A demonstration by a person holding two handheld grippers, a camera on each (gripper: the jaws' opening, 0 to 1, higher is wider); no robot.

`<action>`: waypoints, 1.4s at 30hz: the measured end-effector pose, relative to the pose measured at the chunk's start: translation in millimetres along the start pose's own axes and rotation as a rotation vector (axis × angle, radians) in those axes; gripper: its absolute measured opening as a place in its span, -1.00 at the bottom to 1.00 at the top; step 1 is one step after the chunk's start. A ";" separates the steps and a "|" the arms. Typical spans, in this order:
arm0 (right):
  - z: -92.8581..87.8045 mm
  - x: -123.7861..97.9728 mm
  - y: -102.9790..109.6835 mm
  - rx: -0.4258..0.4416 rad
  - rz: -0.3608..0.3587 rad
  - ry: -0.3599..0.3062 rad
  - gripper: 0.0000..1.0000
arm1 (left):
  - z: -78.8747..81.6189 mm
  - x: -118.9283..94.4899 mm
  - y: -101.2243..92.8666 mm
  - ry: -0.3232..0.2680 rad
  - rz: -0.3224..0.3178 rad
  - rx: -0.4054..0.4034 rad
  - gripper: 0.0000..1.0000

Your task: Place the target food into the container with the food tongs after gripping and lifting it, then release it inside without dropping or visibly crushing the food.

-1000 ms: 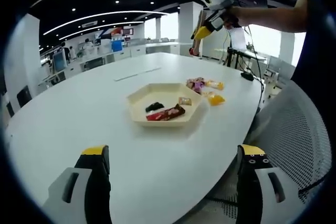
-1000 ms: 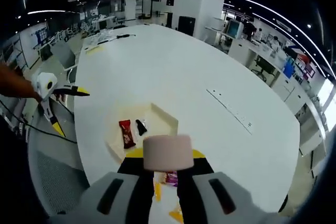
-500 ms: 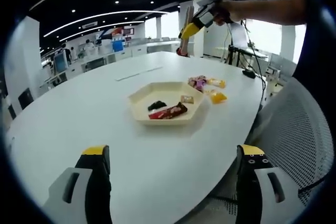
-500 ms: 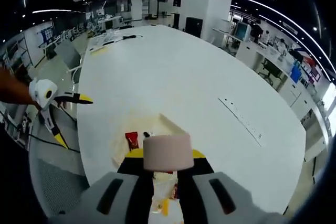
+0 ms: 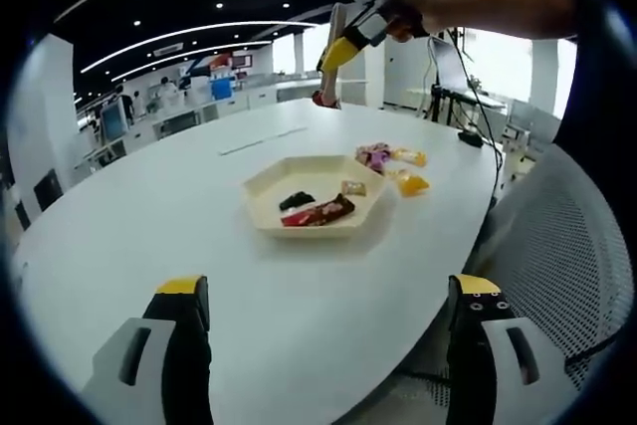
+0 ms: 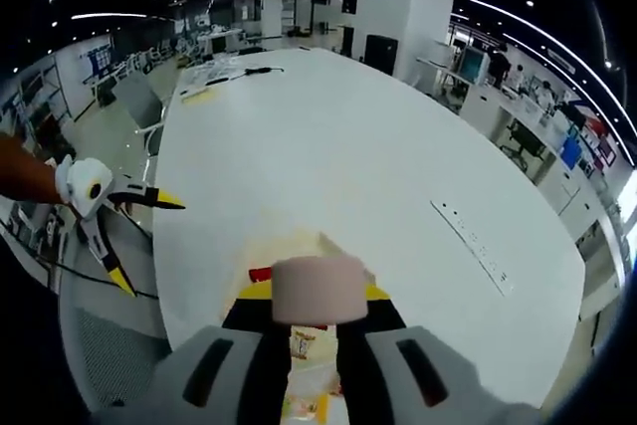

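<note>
**Left gripper view: tongs aloft, loose snacks waiting beside the tray**

The loose snacks lie on the white counter [image 5: 149, 216] just beside the far edge of the hexagonal tray [image 5: 267, 218]: a pink packet [image 5: 371, 156], an orange one [image 5: 407, 158] and a yellow one [image 5: 409, 185]. Which of them is the target I cannot tell. The tray already holds a red bar [image 5: 320, 212], a dark piece [image 5: 295, 200] and a small pale packet [image 5: 350, 188].

The right gripper [image 5: 336, 53] is held high above the far side of the counter. Its jaws are closed on what I take to be the food tongs [image 5: 325, 97], whose reddish tips point down, well apart from any snack. Whether the tips carry anything is too small to tell. In the right gripper view that gripper [image 6: 318, 292] is clamped on a beige rounded part of the tongs [image 6: 318, 284], with the tray's rim [image 6: 299, 244] just beyond it.

The left gripper [image 5: 328, 291] hangs near the counter's near edge, its jaws wide and holding nothing; in the right gripper view it [image 6: 144, 243] sits off to the left, clear of the food.

To do this step well, I would bring the tongs down straight over one packet and line the tips across its narrow side. Squeeze only enough to lift it; these wrappers look soft and will crumple easily. Then carry it low over the rim and open the tongs once it rests on a bare patch of the tray.
</note>
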State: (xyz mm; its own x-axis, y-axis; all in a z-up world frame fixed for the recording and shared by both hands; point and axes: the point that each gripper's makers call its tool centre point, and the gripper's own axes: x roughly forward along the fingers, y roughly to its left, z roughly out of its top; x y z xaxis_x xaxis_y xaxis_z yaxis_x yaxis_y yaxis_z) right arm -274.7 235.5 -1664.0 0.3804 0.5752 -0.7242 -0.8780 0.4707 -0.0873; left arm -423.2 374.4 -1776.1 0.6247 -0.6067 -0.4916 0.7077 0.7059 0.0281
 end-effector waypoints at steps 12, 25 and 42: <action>0.8 2.1 3.0 -0.019 0.020 -0.012 -0.62 | 0.3 0.2 -0.3 0.001 -0.001 0.000 0.93; -4.4 -5.6 -3.7 -0.016 0.004 -0.016 -0.61 | -0.8 0.5 -0.7 0.003 -0.005 0.003 0.93; -31.0 -23.4 -6.8 0.010 -0.016 -0.016 -0.58 | 0.3 -0.3 -0.6 0.000 -0.003 0.009 0.92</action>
State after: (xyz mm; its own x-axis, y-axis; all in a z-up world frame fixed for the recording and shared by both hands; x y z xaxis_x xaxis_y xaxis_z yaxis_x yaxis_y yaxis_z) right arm -286.6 198.1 -1667.7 0.3988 0.5780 -0.7119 -0.8690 0.4861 -0.0921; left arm -423.7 374.1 -1775.7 0.6225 -0.6089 -0.4917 0.7127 0.7006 0.0346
